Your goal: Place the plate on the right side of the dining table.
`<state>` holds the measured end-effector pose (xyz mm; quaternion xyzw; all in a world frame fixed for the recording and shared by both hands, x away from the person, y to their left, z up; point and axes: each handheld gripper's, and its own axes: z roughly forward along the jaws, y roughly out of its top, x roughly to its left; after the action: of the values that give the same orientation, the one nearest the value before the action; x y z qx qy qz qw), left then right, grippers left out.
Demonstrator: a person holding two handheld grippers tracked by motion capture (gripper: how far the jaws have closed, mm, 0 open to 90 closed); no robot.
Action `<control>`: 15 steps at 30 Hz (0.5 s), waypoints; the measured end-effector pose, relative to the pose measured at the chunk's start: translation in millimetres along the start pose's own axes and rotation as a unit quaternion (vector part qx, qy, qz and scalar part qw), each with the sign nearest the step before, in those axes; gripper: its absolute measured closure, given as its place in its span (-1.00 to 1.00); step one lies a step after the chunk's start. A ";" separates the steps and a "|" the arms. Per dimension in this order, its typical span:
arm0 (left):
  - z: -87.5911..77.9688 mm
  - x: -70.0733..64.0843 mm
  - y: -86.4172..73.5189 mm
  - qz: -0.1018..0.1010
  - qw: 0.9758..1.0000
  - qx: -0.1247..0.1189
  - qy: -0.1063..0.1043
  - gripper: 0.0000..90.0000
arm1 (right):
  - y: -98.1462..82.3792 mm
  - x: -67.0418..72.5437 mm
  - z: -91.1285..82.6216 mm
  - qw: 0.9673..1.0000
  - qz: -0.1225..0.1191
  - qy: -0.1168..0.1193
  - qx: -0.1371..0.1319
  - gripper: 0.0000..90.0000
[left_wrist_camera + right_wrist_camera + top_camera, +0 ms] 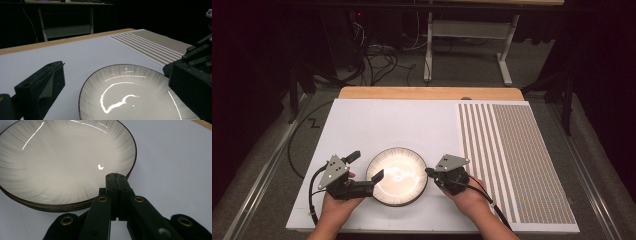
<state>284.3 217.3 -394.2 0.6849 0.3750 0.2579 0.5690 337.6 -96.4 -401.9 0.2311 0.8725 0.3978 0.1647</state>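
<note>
A round pale plate [398, 186] with a dark rim and fine grey streaks lies on the white board near the front edge. It is also seen close up, as the plate [130, 100] and the plate [62, 160]. My left gripper [365, 166] is open and straddles the plate's left rim, with one jaw above the plate and the other outside over the board. From its own camera the left gripper [113, 68] has jaws wide apart. My right gripper [430, 172] is shut with its tip at the plate's right rim. The right gripper [116, 177] has nothing visible between its jaws.
The white board [377, 125] covers most of the table. A mat of brown stripes and dots [517, 155] lies at the right. A wooden table edge [427, 93] runs along the back. Beyond are cables on the floor [377, 60] and a white table frame [472, 35].
</note>
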 end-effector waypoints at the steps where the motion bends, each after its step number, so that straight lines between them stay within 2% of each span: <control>1: -0.5 0.0 0.2 -0.001 1.000 -0.001 0.001 -0.97 | 0.2 0.3 -0.2 1.000 -0.001 -0.001 0.002 1.00; 15: -0.3 -0.4 0.4 -0.001 1.000 -0.003 0.000 -0.97 | 1.0 1.0 0.6 1.000 -0.004 -0.003 0.004 1.00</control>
<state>283.9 217.2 -393.7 0.6830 0.3749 0.2588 0.5709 337.3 -94.9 -401.6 0.2292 0.8744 0.3929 0.1686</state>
